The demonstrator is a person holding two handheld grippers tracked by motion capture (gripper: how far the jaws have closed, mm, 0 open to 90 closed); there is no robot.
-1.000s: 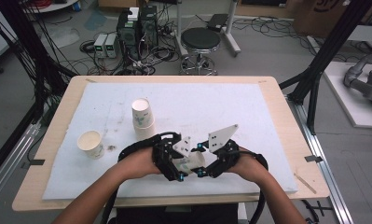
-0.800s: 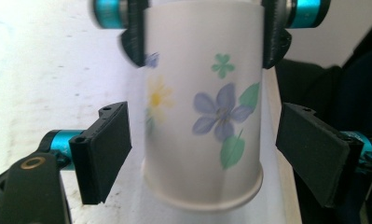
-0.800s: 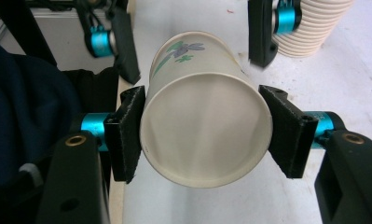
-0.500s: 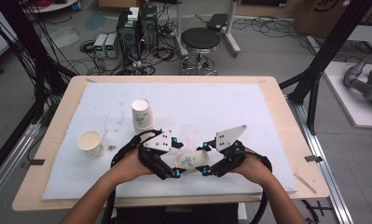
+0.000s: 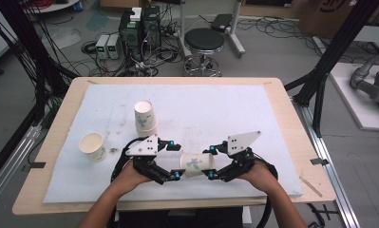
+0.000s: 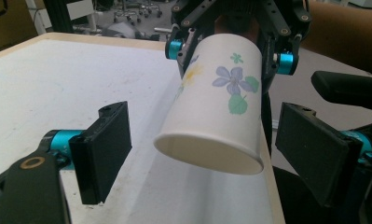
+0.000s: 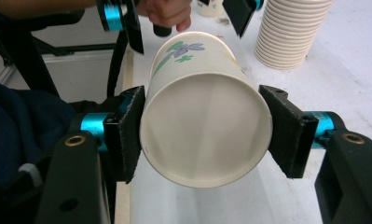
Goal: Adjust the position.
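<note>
Fingers of the right gripper (image 5: 211, 164) are clamped on a white paper cup with a blue flower print (image 5: 196, 164), pads pressing both sides near its open rim in the right gripper view (image 7: 204, 109). Cup lies on its side, lifted off the white foam mat (image 5: 215, 111), near the table's front edge, at about 6 o'clock on the mat, between both grippers.

Left gripper (image 5: 174, 160): jaws have just been opening, now spread wide; in the left gripper view the cup's closed base (image 6: 211, 116) sits between its pads (image 6: 104, 149) with clear gaps each side, no contact. A second ago both grippers were bunched tight together on the cup; now the left one has backed off toward 9 o'clock and the cup shows plainly between them.

Upside-down stack of white paper cups (image 5: 145, 118) stands at 11 o'clock from the grippers; a single upright paper cup (image 5: 92, 146) sits at 9 o'clock, well apart. Neither has moved.
</note>
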